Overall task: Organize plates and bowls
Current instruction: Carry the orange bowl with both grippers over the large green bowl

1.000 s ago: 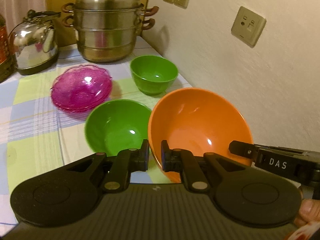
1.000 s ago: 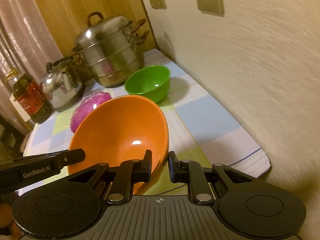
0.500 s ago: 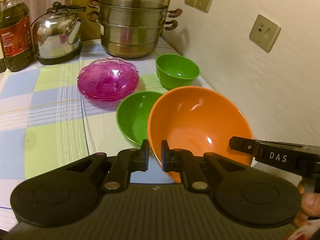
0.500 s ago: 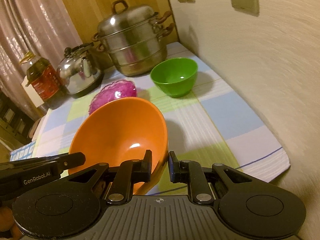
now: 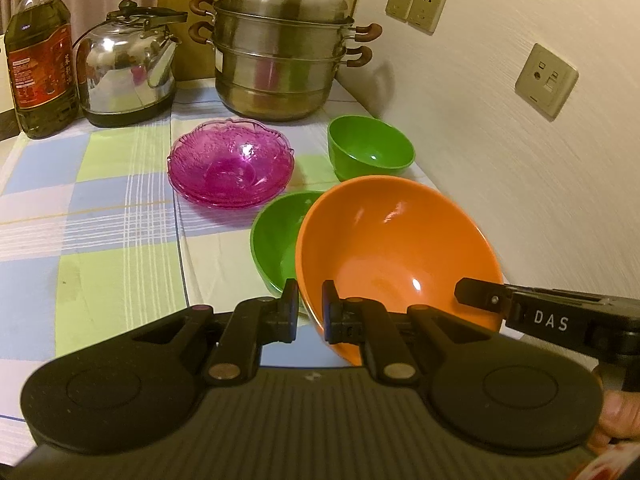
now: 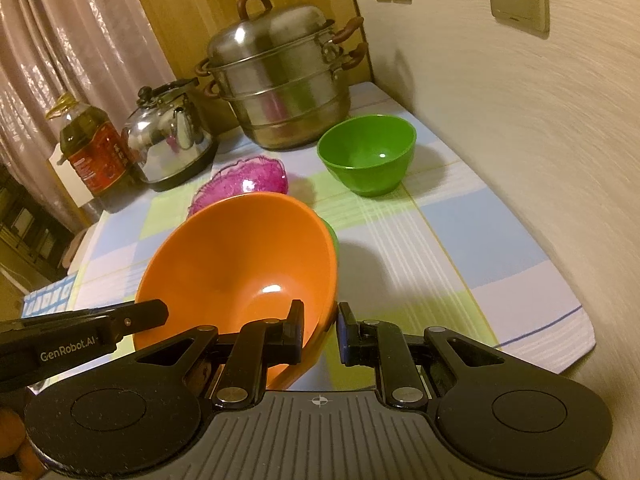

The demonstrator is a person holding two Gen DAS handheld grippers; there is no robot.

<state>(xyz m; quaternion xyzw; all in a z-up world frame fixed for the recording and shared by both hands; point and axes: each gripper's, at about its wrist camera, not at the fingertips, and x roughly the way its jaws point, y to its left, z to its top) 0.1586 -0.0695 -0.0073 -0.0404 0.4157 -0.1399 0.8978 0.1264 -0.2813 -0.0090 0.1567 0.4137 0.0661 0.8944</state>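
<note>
Both grippers hold one large orange bowl by its near rim, tilted, above the table. My left gripper is shut on the rim's left side. My right gripper is shut on the rim of the orange bowl on its right side. A green bowl sits just behind and under the orange one. A second, deeper green bowl stands farther back near the wall. A stack of pink glass plates lies to the left.
A steel steamer pot, a kettle and an oil bottle stand along the back of the checked tablecloth. The wall with sockets runs along the right. The table's right edge is close.
Both grippers have pulled back and risen with the orange bowl; more of the table shows. The orange bowl now covers more of the near green bowl.
</note>
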